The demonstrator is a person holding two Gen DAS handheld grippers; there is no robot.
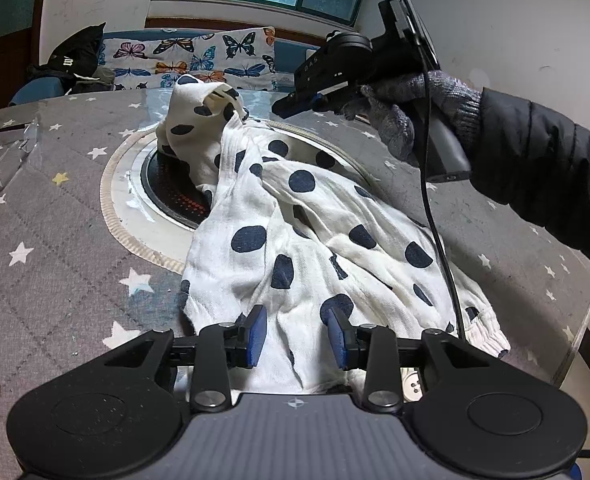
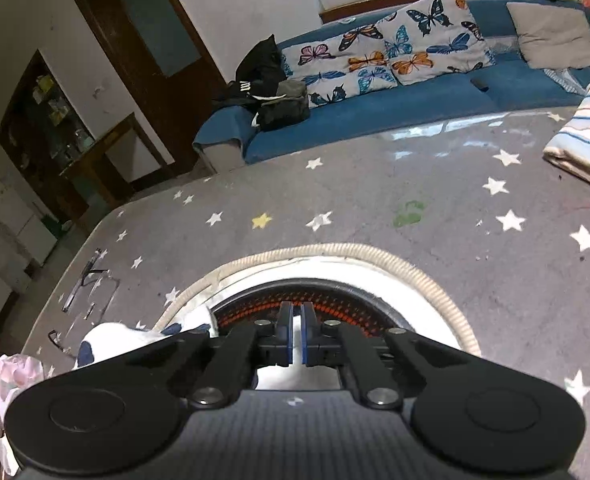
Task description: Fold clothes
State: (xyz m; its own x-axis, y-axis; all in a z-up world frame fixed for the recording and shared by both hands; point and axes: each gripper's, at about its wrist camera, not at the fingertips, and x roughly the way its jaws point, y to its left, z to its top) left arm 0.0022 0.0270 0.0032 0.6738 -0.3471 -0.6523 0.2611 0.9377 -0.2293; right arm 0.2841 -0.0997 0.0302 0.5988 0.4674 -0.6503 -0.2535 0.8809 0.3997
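Note:
A white garment with dark polka dots (image 1: 303, 240) lies crumpled on the grey star-print table (image 1: 55, 240), partly over a round heater inset (image 1: 167, 188). My left gripper (image 1: 297, 320) stands open at the garment's near hem, the cloth lying between and under its blue pads without being pinched. A gloved hand (image 1: 415, 108) holds my right gripper (image 1: 283, 108) at the garment's raised far end. In the right wrist view that gripper (image 2: 296, 316) is shut, with a thin strip of white cloth between its pads and more of the garment (image 2: 111, 340) below and to the left.
A folded striped cloth (image 2: 587, 140) rests at the table's right edge. Behind the table is a blue sofa (image 2: 415, 104) with butterfly cushions and dark bags. Clear plastic pieces (image 1: 11, 156) lie at the left. The right gripper's cable (image 1: 439, 232) hangs across the garment.

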